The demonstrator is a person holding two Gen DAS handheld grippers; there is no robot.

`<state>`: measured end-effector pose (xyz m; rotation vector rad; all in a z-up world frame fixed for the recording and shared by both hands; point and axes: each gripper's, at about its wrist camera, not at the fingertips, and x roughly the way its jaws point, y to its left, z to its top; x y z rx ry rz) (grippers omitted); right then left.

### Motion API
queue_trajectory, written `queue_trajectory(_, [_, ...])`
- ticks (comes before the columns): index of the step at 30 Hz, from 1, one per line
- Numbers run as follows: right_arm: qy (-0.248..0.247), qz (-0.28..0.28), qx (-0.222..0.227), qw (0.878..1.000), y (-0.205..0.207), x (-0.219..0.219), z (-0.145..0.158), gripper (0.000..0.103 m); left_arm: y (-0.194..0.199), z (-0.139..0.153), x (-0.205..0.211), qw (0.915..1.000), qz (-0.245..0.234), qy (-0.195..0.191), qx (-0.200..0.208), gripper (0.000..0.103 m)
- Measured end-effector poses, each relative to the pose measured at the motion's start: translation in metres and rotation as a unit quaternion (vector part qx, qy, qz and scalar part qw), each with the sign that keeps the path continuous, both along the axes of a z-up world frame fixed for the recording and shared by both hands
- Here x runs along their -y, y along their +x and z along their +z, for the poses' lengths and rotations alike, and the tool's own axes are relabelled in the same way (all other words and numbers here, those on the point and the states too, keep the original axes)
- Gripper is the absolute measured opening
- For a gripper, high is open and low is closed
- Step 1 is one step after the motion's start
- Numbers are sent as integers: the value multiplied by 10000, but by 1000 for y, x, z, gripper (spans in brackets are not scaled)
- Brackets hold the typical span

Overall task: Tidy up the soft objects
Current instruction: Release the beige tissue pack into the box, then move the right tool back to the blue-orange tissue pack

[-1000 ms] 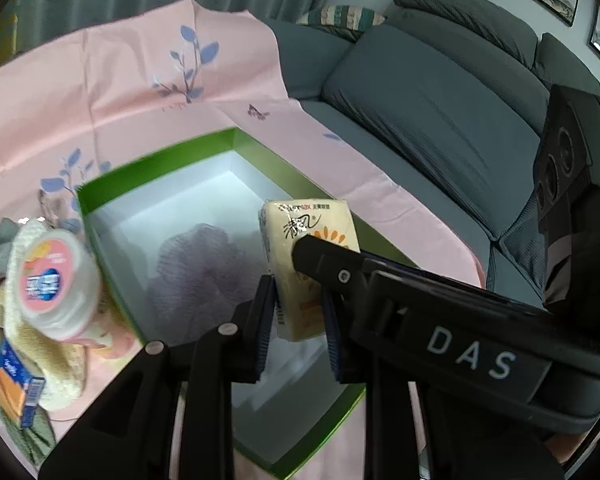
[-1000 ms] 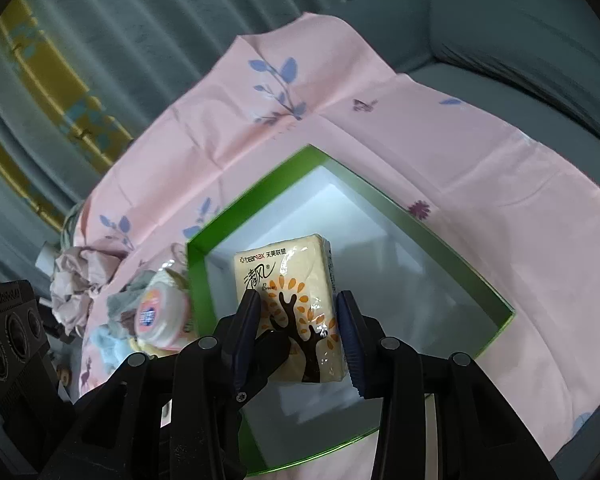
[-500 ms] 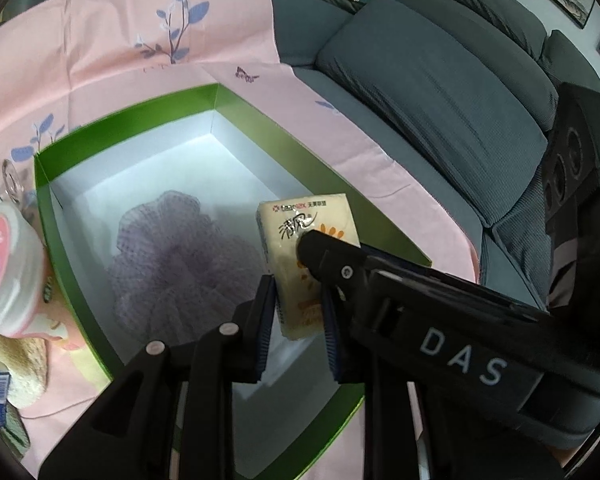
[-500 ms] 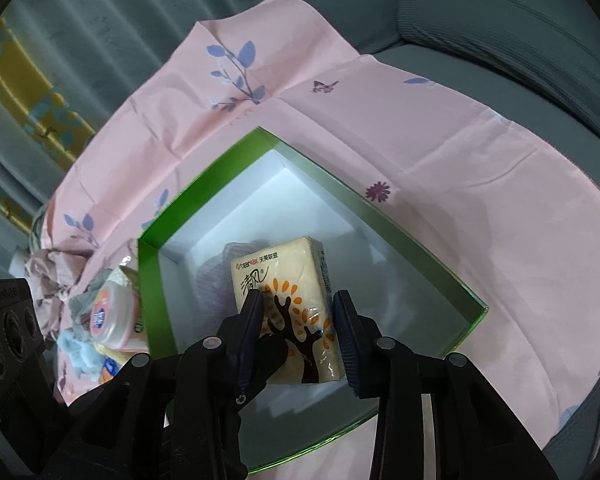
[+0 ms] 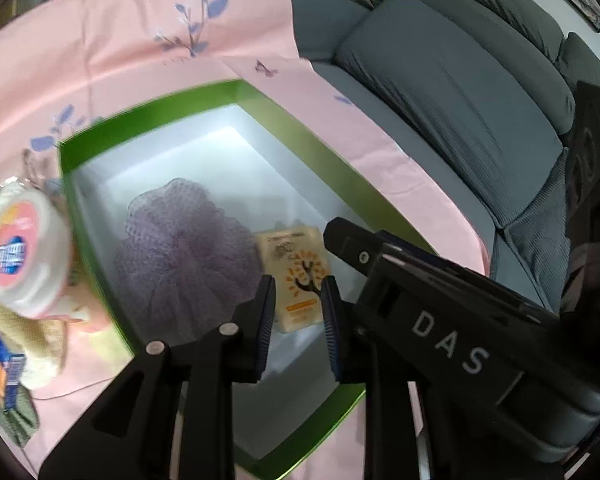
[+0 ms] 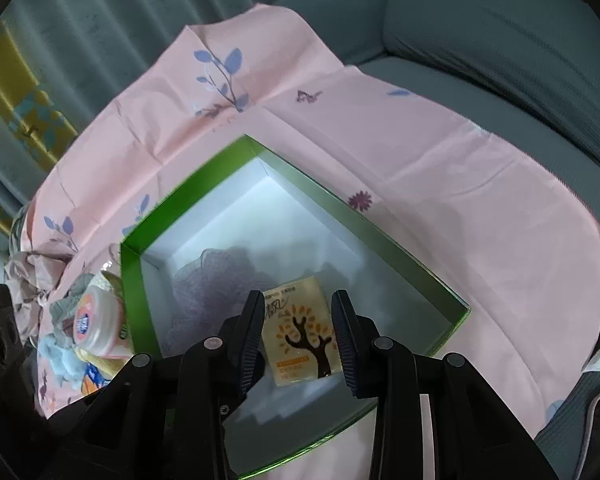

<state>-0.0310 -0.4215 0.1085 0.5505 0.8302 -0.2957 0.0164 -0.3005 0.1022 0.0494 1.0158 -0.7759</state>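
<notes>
Lying flat on the white floor of the green box (image 6: 134, 280), the tissue pack (image 6: 300, 334) with its tree print is seen just beside the purple mesh puff (image 5: 184, 252), toward the box's near right side. The right gripper (image 6: 300, 340) is held above the pack with its fingers spread wide and nothing between them; the pack is seen through the gap. The left gripper (image 5: 296, 316) is likewise parted and grips nothing. The box is set on a pink sheet (image 6: 440, 184) printed with blue leaves, spread over a grey sofa (image 5: 460, 92). Outside the box's left wall, a round tub (image 5: 18, 254) with a pink lid is piled with other soft items, partly blurred.
</notes>
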Motion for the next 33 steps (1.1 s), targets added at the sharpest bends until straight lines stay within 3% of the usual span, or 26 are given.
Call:
queue_trajectory(2, [30, 37, 66, 10000, -1, -3, 2, 44, -1, 4, -8, 10000, 53, -33, 34, 23])
queue_trajectory(4, [-40, 26, 137, 9999, -2, -8, 6, 58, -4, 12, -18, 9999, 105, -71, 95, 27])
queue_trajectory(7, [-162, 43, 347, 9993, -4, -18, 15, 75, -8, 24, -37, 9992, 263, -80, 299, 43])
queue_trajectory(12, [-313, 253, 727, 9965, -7, -39, 31, 87, -13, 41, -80, 9963, 671, -90, 538, 72])
queue_trajectory(18, [-327, 629, 1022, 9922, -5, -69, 45, 88, -17, 51, -152, 9864, 1487, -76, 696, 84])
queue_trajectory(22, [-493, 958, 1100, 9881, -2, -94, 50, 88, -23, 50, -218, 9659, 2468, -214, 752, 87])
queue_trajectory(25, [-607, 1144, 1059, 9859, 3, -108, 50, 88, -24, 42, -260, 9522, 2983, -107, 655, 87])
queue_trajectory(30, [-458, 1640, 1081, 9795, 7, -138, 50, 88, -27, 20, -307, 9353, 3459, 332, 662, 87])
queue_trajectory(33, [-386, 1949, 1069, 9742, 10, -160, 48, 88, -26, 1, -320, 9298, 3623, 382, 530, 87])
